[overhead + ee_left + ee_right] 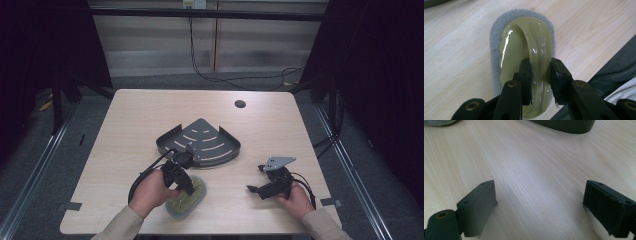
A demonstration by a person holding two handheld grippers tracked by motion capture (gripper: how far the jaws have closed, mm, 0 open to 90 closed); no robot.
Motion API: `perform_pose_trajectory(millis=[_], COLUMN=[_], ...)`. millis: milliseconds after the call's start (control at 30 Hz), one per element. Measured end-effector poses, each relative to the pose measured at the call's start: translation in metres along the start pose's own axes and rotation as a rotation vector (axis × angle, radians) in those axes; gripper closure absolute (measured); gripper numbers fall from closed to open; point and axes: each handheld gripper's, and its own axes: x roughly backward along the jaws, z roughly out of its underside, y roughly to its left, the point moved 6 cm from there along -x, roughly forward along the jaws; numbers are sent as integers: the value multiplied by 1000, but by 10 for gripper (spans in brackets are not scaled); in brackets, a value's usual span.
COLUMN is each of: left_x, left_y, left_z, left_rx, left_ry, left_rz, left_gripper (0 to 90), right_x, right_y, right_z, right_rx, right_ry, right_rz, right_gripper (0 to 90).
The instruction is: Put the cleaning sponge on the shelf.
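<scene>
An olive-green scrubber (194, 196) with a grey scouring pad under it lies flat on the wooden table near the front edge. In the left gripper view the scrubber (524, 42) has a raised ridge handle, and my left gripper (541, 75) is shut on that ridge, one jaw pressing each side. From above, the left gripper (182, 182) stands over the scrubber's near-left end. My right gripper (256, 178) rests low at the front right, open, with bare wood between its jaws (540, 202).
A dark grey quarter-round corner shelf (200, 140) with slotted floor sits mid-table, just beyond the scrubber; its rim (564, 125) lies ahead of the right gripper. A round cable hole (240, 104) is at the back. The table's front edge is close to both hands.
</scene>
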Motion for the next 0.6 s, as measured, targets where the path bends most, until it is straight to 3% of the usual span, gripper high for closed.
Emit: perform_pose_trajectory(millis=[600], left_x=[28], left_y=[11], left_z=[4], left_rx=[-44], left_ry=[-15], left_rz=[-53], left_gripper=[732], right_x=[0], right_y=[0], right_z=[0], right_rx=[-2], right_ry=[-1], right_rz=[0], right_gripper=[107])
